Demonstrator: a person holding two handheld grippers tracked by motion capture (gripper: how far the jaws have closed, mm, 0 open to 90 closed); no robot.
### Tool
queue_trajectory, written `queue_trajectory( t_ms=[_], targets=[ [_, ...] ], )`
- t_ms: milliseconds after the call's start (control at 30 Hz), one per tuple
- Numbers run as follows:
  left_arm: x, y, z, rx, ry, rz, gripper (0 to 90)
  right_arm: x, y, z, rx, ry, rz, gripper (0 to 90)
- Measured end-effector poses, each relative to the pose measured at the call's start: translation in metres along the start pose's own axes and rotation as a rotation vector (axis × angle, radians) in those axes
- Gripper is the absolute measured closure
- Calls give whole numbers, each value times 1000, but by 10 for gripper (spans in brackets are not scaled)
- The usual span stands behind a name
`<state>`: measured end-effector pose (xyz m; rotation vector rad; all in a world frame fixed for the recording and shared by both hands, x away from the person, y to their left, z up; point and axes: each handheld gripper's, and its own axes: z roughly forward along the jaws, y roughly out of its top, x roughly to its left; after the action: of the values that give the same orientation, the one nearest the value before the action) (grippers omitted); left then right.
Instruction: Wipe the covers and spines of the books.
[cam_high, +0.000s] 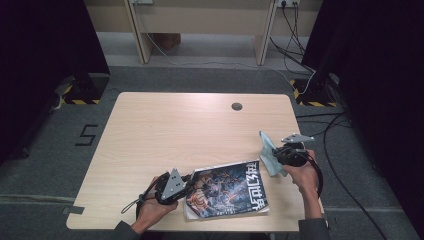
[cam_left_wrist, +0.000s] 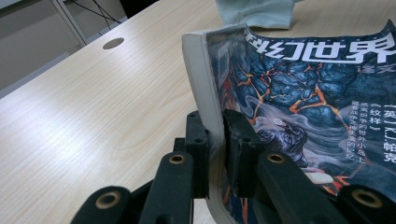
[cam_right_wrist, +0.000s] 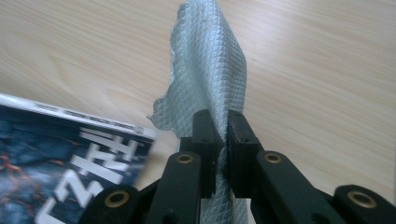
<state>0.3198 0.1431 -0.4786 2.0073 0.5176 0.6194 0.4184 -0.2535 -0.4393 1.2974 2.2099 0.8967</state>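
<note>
A magazine (cam_high: 227, 190) with a dark blue, orange-veined cover lies near the table's front edge. My left gripper (cam_high: 189, 179) is shut on its left edge; in the left gripper view that edge (cam_left_wrist: 205, 93) curls up between the two black jaws of the gripper (cam_left_wrist: 215, 128). A pale green cloth (cam_high: 269, 152) hangs just right of the magazine's far corner, with my right gripper (cam_high: 276, 154) shut on it. In the right gripper view the waffle-textured cloth (cam_right_wrist: 210, 70) rises from the closed jaws of that gripper (cam_right_wrist: 222, 128) above the wood, and the magazine's corner (cam_right_wrist: 70, 158) lies at the lower left.
The light wooden table (cam_high: 190, 125) has a round cable hole (cam_high: 237, 106) at the back. Cables (cam_high: 330, 135) trail over the grey floor to the right. Black curtains stand on both sides, and a desk frame (cam_high: 200, 25) stands behind.
</note>
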Motion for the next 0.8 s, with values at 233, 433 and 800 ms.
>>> queue_trajectory(
  t_ms=[233, 433, 800],
  targets=[
    [0, 0, -1, 2, -3, 0, 801, -14, -14, 4, 67, -73, 6, 841],
    [1, 0, 0, 4, -1, -2, 800, -18, -20, 9, 120, -102, -19, 829],
    [2, -1, 0, 6, -1, -13, 793, -14, -18, 6, 162, -5, -28, 624]
  ],
)
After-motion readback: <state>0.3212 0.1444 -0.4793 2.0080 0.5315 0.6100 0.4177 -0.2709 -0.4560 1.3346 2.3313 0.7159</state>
